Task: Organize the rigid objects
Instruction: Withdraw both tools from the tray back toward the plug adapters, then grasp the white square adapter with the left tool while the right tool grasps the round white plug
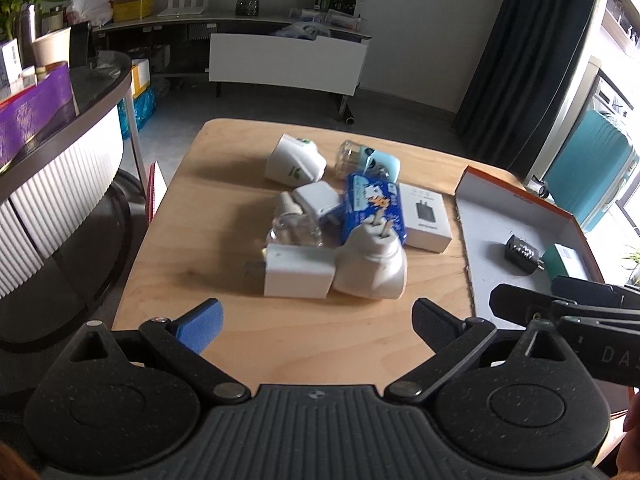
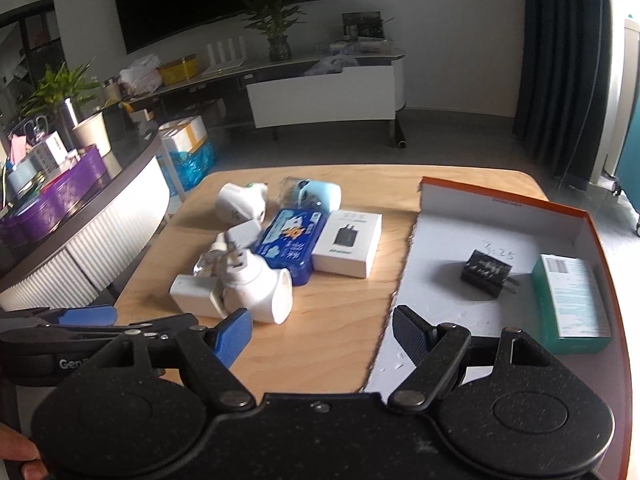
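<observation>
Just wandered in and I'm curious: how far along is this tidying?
Early on. Two things already lie in the orange-edged box: a black charger and a teal carton. Nothing is in hand; the left gripper and right gripper both have open jaws. The pile of white plugs and boxes remains on the table.

We see our left gripper (image 1: 316, 320) at the bottom of its frame as a speckled black body with a ribbed grey centre plate, two round domes, silver pivot screws, and one blue pad opposite one dark ribbed pad. Our right gripper (image 2: 322, 330) looks the same, blue pad at left, dark ribbed pad at right. Bare skin shows at both frames' lower corners.
</observation>
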Motion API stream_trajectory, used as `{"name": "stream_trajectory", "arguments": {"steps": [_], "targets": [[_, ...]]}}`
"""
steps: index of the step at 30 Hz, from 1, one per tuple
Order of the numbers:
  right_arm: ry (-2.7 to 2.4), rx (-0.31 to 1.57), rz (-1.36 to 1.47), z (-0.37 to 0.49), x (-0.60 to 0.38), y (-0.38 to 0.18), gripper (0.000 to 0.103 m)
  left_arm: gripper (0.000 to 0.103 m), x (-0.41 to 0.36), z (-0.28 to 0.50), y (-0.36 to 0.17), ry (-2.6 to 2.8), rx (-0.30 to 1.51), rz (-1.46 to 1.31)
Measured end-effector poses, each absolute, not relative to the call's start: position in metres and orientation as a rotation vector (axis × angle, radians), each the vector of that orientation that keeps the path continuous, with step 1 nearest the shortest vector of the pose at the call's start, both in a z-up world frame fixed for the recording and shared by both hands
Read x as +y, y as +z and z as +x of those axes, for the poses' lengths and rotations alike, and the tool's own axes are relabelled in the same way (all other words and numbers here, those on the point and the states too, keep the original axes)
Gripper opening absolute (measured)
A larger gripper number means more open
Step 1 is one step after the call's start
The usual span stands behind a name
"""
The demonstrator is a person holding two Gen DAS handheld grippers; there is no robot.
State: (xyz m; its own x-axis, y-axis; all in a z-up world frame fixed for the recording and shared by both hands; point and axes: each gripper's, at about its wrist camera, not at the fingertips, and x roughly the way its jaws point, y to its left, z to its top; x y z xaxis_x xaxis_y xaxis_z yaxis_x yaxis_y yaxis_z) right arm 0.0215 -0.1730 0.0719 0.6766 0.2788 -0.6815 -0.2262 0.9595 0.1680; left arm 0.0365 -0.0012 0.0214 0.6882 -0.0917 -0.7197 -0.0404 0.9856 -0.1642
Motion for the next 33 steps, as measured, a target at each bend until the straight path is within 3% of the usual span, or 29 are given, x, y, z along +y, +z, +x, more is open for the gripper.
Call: {"name": "stream_trajectory", "arguments": {"steps": [28, 31, 33], "targets": [[0.284, 0.824, 0.073, 0.032, -0.168, 0.05, 0.091, 0.101, 0.013, 0.087, -0.035, 0.099, 0.731, -0.115], [0.287, 0.837, 0.062, 0.033, -0.164, 0.045, 0.091, 0.087, 0.012, 0.086, -0.034, 0.06, 0.698, -0.108], [0.288, 0.842, 0.057, 0.034, -0.16, 0.043, 0.091, 0.068, 0.01, 0.084, -0.035, 0.034, 0.681, -0.079]]}}
